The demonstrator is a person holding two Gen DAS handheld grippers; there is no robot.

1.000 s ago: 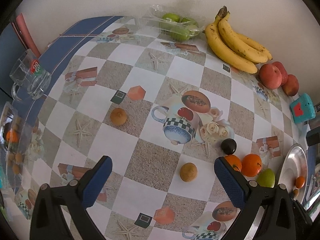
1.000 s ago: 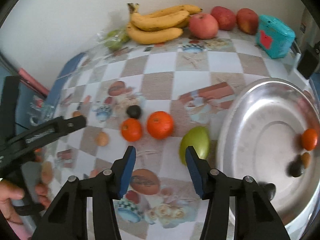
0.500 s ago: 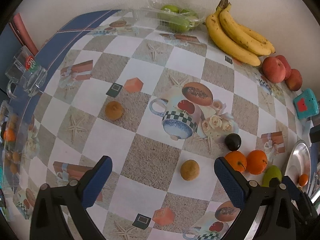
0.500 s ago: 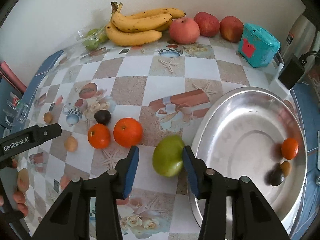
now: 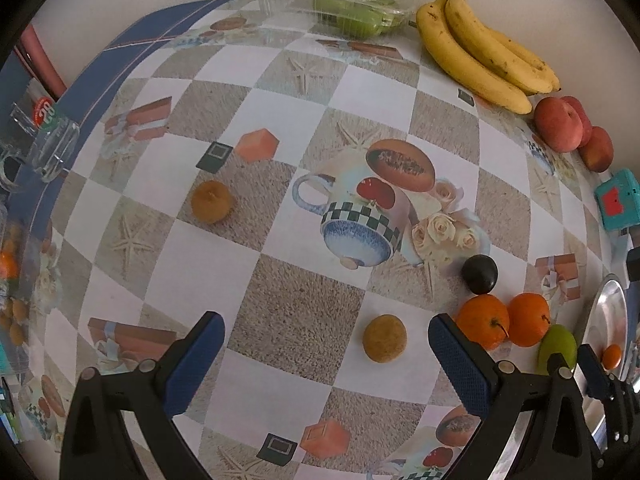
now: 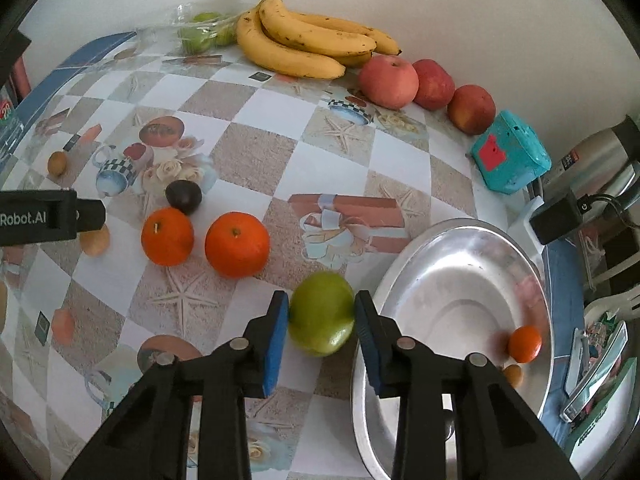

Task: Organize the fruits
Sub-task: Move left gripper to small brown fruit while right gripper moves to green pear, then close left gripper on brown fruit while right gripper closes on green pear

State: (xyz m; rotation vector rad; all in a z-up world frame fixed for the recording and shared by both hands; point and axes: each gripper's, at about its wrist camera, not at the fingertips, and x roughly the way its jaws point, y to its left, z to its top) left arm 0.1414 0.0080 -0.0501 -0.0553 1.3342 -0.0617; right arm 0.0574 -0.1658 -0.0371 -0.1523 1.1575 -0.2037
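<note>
**Green fruit clamped beside the bowl; most fruit still loose**

The green fruit [image 6: 321, 318], smooth, waxy and slightly lopsided, sits on the surface at lower centre of the right wrist view, just left of the metal bowl [image 6: 532, 272]. The right gripper [image 6: 322, 336] has just been closing, and its blue textured fingers [image 6: 276, 340] now press on both flanks of the fruit: it is grasped, not yet lifted as far as I can judge.

The left gripper [image 5: 324, 356] hangs released, fingers spread wide over a small round tan fruit [image 5: 385, 338] with a matt, rough skin; nothing is between the pads.

Progress, judged: early. The bowl, shiny and shallow, holds only a small orange fruit [image 6: 525, 343] and a smaller tan one [image 6: 513, 374]. Left outside:
- two glossy, dimpled oranges [image 6: 202, 240] left of centre
- a dark round fruit [image 6: 183, 196] just above them
- a second tan fruit [image 5: 212, 202] at middle left of the left wrist view
- curved yellow bananas [image 6: 308, 46] and three red apples [image 6: 424, 86] along the top, by the wall
- green fruit in a clear plastic pack [image 6: 202, 32], upper left

The surface [image 6: 256, 120] wears a slick checked printed cloth.
</note>
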